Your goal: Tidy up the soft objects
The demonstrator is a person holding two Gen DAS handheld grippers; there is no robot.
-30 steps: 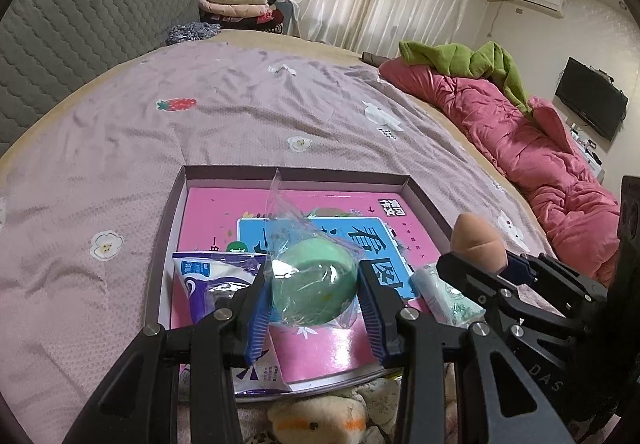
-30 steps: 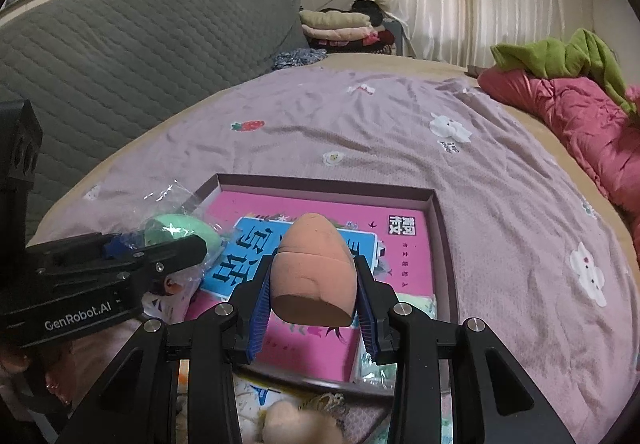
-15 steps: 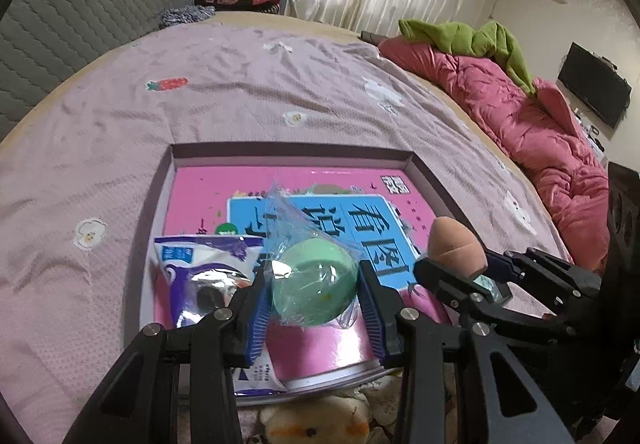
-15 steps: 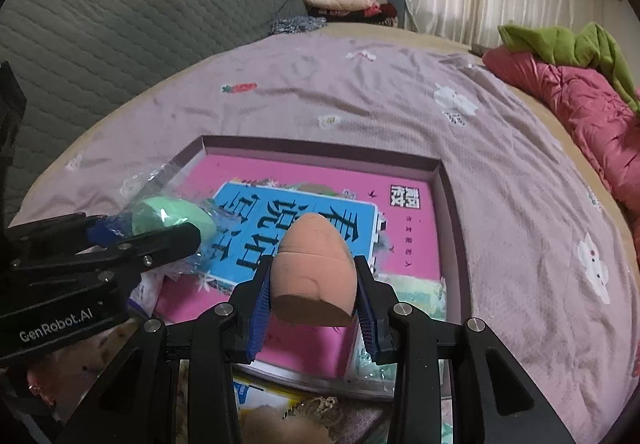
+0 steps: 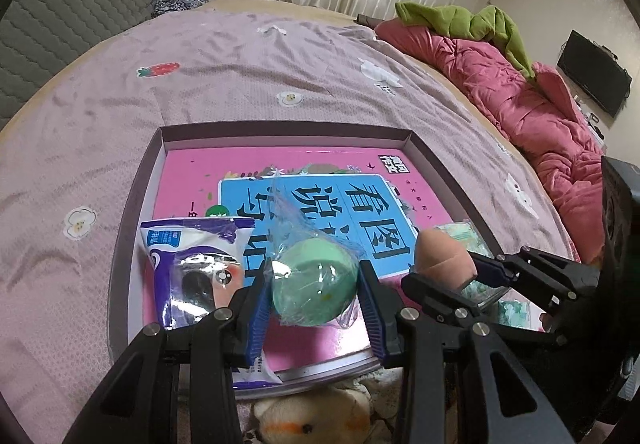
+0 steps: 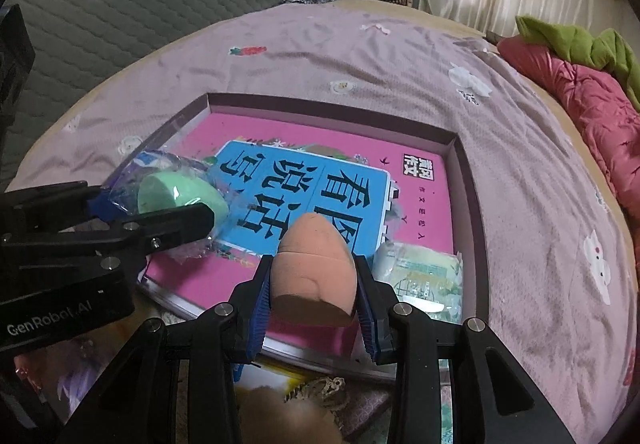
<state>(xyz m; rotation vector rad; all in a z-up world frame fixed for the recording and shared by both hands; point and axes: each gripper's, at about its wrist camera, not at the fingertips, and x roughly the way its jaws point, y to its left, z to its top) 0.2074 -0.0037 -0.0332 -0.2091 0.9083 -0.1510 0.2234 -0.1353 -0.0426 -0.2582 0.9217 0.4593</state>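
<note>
We've got the left gripper (image 5: 314,298) clamped on the green sponge (image 5: 314,290), still in its clear wrap, & the right gripper (image 6: 314,294) clamped on the peach sponge (image 6: 314,270), both hanging just over the near end of the shallow tray (image 5: 280,131) on the bed, above the pink book (image 5: 280,167). To do this step well we'd bring each one low before letting go, aiming for bare cover btwn the purple packet (image 5: 196,264) on the left & the green-white pack (image 6: 424,276) on the right. Probably best to release one at a time, w/ the wrap's loose tail kept clear of the pads, so nothing bounces out over the rim.
</note>
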